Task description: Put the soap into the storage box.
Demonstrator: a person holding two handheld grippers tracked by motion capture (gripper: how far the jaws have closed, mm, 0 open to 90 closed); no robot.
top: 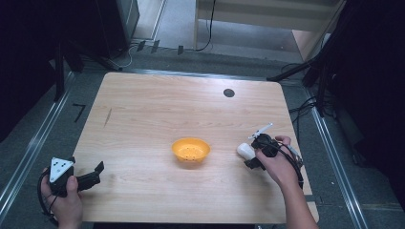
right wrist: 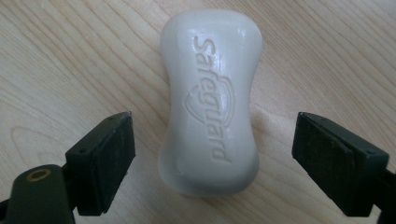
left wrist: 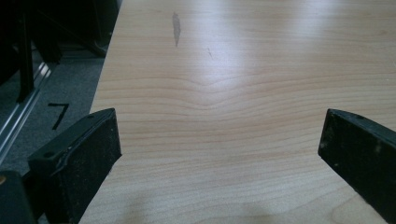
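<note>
White soap (right wrist: 210,112) lying flat on the table (top: 143,109), right side, near edge, well right of the orange bowl (top: 191,149). Right gripper (right wrist: 212,158) already straddling it: one jaw each side of the bar, visible gaps both sides, so not clamped yet. No contact from either pad as far as the right gripper view goes, though pretty close.

Key thing here: long axis of the soap runs straight away from the gripper, in line with the jaws, lettering running lengthwise too. So the squeeze lands across the narrow waist of the bar, which looks like the best spot. Near end of the bar sits between the pads, far end sticks out beyond them. Probably worth pushing in slightly deeper before clamping, since a slick rounded bar could squirt out forward. Just a guess.

Left gripper (top: 79,180) way off at the near left corner, jaws spread wide over bare wood, nothing between them. Right hand (top: 279,164) obviously the nearer one, practically on top of the soap. Bowl to the left of it looks like the likely drop spot.
</note>
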